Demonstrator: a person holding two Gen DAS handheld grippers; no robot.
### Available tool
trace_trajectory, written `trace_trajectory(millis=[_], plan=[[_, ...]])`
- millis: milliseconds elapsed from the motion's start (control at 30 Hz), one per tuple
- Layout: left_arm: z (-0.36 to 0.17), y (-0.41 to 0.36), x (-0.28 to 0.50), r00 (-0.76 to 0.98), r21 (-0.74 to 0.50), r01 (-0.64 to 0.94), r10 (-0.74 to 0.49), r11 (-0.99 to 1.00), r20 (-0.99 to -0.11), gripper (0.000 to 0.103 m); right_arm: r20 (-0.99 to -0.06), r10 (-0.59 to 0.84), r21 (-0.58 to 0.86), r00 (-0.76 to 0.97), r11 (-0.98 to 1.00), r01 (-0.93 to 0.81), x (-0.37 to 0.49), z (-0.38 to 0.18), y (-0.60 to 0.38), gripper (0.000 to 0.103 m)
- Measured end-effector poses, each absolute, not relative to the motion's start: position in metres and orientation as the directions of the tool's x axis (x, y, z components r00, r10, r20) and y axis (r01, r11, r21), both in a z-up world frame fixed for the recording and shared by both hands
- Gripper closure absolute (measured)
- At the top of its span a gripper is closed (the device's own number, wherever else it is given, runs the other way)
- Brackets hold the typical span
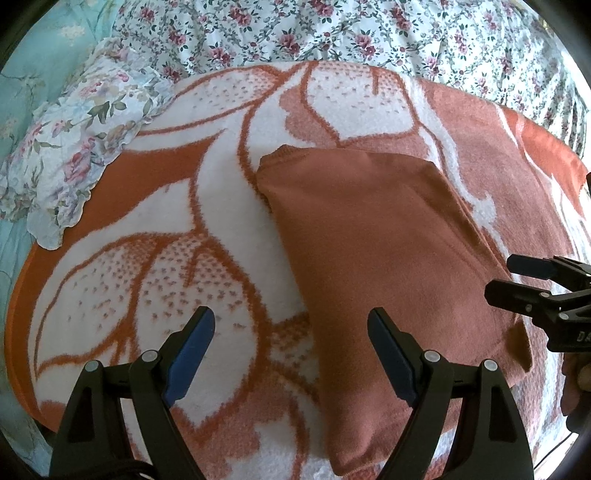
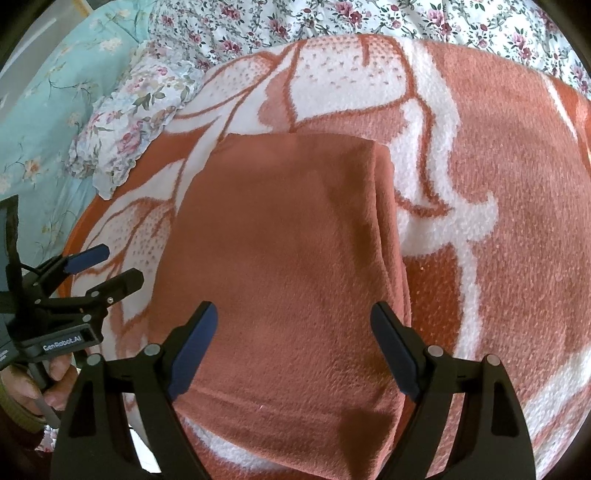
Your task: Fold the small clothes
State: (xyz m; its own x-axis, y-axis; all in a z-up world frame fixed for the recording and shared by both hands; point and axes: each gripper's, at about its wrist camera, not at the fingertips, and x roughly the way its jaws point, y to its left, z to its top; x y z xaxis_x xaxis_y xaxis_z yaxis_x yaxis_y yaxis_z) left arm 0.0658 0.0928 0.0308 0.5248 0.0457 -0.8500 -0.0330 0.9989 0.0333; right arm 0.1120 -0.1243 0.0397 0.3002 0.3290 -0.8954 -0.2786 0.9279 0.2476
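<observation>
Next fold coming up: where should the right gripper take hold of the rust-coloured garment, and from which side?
Grip the near hem of the rust-coloured garment, coming from the near side. That edge lies flat and free just under the open right gripper; the far end already looks folded.

A bed's floral sheet (image 1: 369,33) carried an orange-and-white blanket (image 1: 177,206) (a folded rust garment (image 2: 280,258) on it) and a pillow (image 1: 74,147).
</observation>
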Motion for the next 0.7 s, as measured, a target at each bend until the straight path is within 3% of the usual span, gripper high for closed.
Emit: trace_trajectory(millis=[700], plan=[[0.0293, 0.0938, 0.0644, 0.540, 0.040, -0.014, 0.041, 0.999, -0.841, 0.018, -0.894, 0.315, 0.240, 0.317, 0.937, -0.254, 0.1092, 0.0343, -0.1226, 0.018]])
